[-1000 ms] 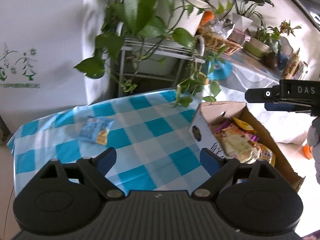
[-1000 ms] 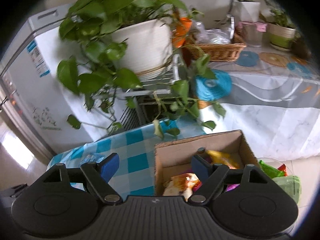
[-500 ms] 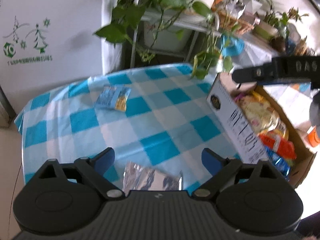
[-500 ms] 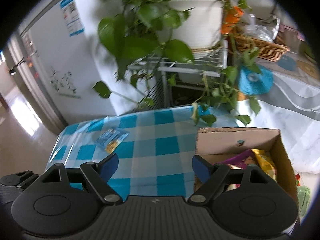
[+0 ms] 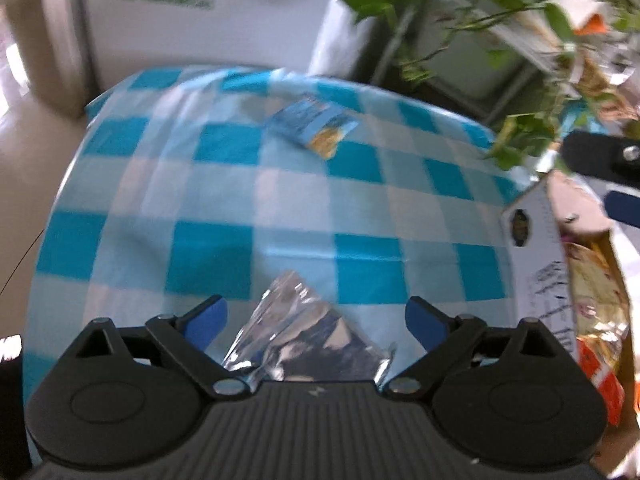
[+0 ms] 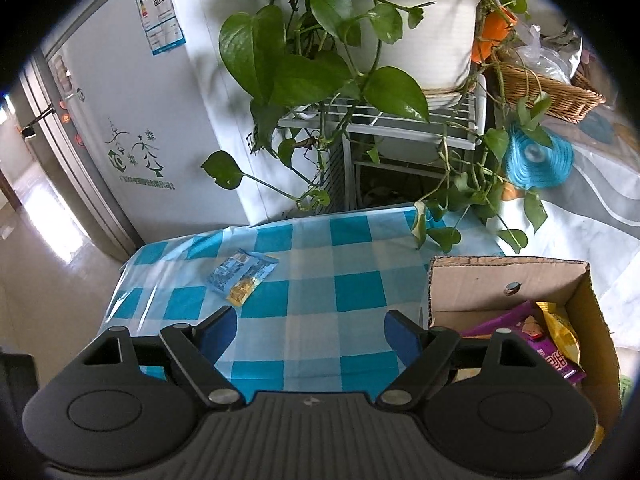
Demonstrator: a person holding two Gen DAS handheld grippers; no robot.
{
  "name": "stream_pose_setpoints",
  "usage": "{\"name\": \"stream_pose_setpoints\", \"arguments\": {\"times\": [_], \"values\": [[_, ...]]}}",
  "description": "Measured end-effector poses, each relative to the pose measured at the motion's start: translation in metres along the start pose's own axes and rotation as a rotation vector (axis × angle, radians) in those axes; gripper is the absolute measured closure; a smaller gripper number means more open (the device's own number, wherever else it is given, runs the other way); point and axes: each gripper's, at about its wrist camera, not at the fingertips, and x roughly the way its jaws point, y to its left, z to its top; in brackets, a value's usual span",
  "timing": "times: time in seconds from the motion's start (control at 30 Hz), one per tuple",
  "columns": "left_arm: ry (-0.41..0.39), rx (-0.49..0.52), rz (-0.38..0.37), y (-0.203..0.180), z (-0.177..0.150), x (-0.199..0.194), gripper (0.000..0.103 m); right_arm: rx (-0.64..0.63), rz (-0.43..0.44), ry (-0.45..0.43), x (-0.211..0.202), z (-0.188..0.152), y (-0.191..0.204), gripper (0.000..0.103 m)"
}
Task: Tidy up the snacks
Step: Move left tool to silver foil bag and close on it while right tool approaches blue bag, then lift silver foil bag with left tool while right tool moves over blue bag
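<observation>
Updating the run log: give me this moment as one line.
left gripper: open over silver packet | right gripper: open, empty | blue packet: on table | box: holds snacks

Silver foil snack pkt (image 5: 298,334) lies crumpled flat on the checked cloth, directly btwn the left gripper's (image 5: 316,322) wide-apart fingers, touching neither. Blue-and-yellow snack pkt (image 6: 241,276) lies flat well ahead, slightly left of the right gripper (image 6: 310,334) (angled diagonally). Cardboard box (image 6: 584,300) sits to the right, open-topped, holding purple, yellow and orange pkts.
</observation>
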Motion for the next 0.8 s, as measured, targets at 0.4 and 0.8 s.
{"name": "stream_pose_setpoints", "arguments": {"times": [0.4, 0.8], "values": [[0.028, -0.027, 0.044, 0.007, -0.018, 0.007, 0.004, 0.019, 0.015, -0.011, -0.003, 0.002, 0.000, 0.017], [-0.006, 0.138, 0.077, 0.041, 0.009, 0.000, 0.036, 0.053, 0.065, 0.039, 0.015, 0.001, 0.009, 0.017]]}}
